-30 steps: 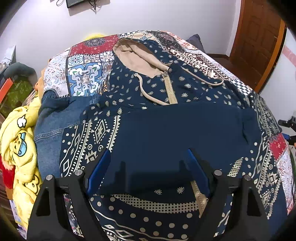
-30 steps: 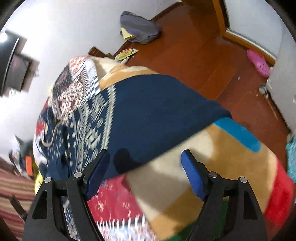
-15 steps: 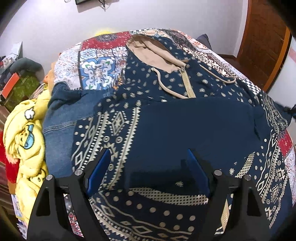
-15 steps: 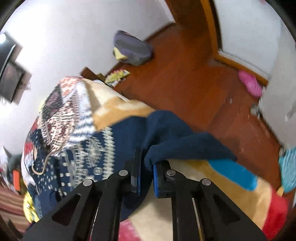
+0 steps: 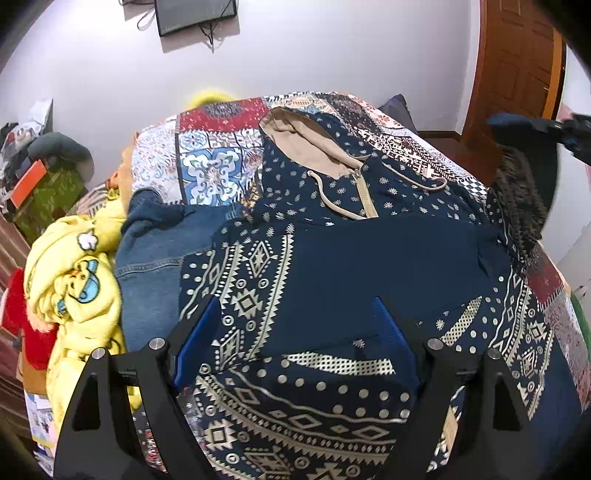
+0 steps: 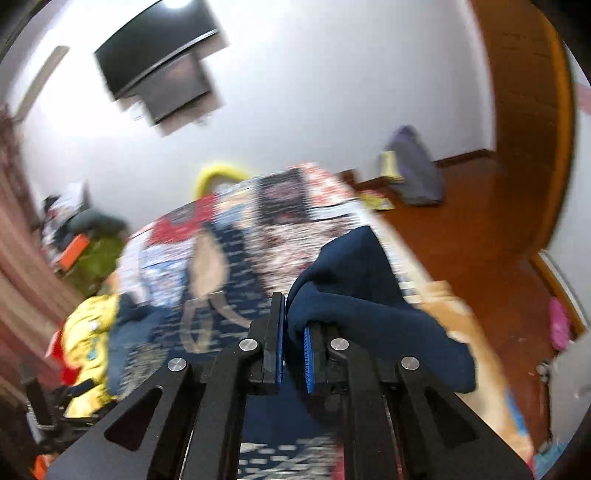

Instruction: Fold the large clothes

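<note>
A navy hoodie (image 5: 369, 266) with cream geometric print and a tan hood (image 5: 306, 144) lies spread on the patchwork bed. My left gripper (image 5: 295, 332) is open and empty, hovering over the hoodie's lower front. My right gripper (image 6: 293, 332) is shut on the hoodie's navy sleeve end (image 6: 354, 280) and holds it lifted above the bed's right side. It shows in the left wrist view (image 5: 569, 129) at the far right, with the raised sleeve (image 5: 517, 192) hanging from it. The right wrist view is motion-blurred.
A denim garment (image 5: 155, 251) and a yellow cartoon blanket (image 5: 74, 288) lie at the bed's left edge. A wall TV (image 5: 195, 14) hangs behind. A wooden door (image 5: 517, 74) and bare wooden floor (image 6: 480, 236) lie to the right, with a grey bag (image 6: 413, 177).
My right gripper closed on the navy sleeve end at the bed's right edge and lifted it up and inward. My left gripper stayed open and drifted slightly over the hoodie.
</note>
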`<state>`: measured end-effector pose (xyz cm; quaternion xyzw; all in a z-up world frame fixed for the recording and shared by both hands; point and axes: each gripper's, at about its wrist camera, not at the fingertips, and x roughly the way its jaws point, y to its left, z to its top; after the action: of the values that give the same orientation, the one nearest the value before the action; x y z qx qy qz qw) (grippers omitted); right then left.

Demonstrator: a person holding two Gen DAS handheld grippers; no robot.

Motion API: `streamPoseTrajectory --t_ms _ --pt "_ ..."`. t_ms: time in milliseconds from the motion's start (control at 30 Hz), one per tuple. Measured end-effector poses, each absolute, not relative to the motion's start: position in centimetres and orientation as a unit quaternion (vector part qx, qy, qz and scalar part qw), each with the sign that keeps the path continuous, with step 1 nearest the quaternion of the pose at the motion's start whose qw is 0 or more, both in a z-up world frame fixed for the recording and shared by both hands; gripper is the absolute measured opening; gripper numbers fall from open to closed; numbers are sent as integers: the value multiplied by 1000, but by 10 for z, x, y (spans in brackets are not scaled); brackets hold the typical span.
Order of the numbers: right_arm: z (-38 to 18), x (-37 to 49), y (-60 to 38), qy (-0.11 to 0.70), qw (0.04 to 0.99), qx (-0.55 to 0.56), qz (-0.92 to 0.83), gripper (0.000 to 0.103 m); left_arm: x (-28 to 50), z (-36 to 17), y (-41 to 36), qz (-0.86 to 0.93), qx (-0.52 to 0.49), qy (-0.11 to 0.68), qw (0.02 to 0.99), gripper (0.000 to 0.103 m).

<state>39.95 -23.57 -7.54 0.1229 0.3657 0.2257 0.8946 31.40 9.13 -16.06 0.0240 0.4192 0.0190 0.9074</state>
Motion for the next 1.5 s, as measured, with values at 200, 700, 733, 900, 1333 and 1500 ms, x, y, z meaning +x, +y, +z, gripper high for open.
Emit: streamPoseTrajectory --t_ms 200,700,733,900,1333,1500 --pt "-130 398 -149 435 849 99 283 8 300 -162 106 21 20 419 908 83" --pt "-207 371 -123 578 750 56 318 21 294 -163 95 8 44 435 899 83" --pt "-199 367 -133 570 752 56 326 21 297 -159 90 2 44 432 901 83" --pt "-156 348 -180 514 794 56 319 24 315 -135 49 -36 58 414 908 83" --pt "-121 340 -322 417 899 31 133 53 383 -156 -122 -167 160 428 874 83" --pt "-153 343 -340 448 887 40 107 53 410 -193 -180 -194 196 454 847 83"
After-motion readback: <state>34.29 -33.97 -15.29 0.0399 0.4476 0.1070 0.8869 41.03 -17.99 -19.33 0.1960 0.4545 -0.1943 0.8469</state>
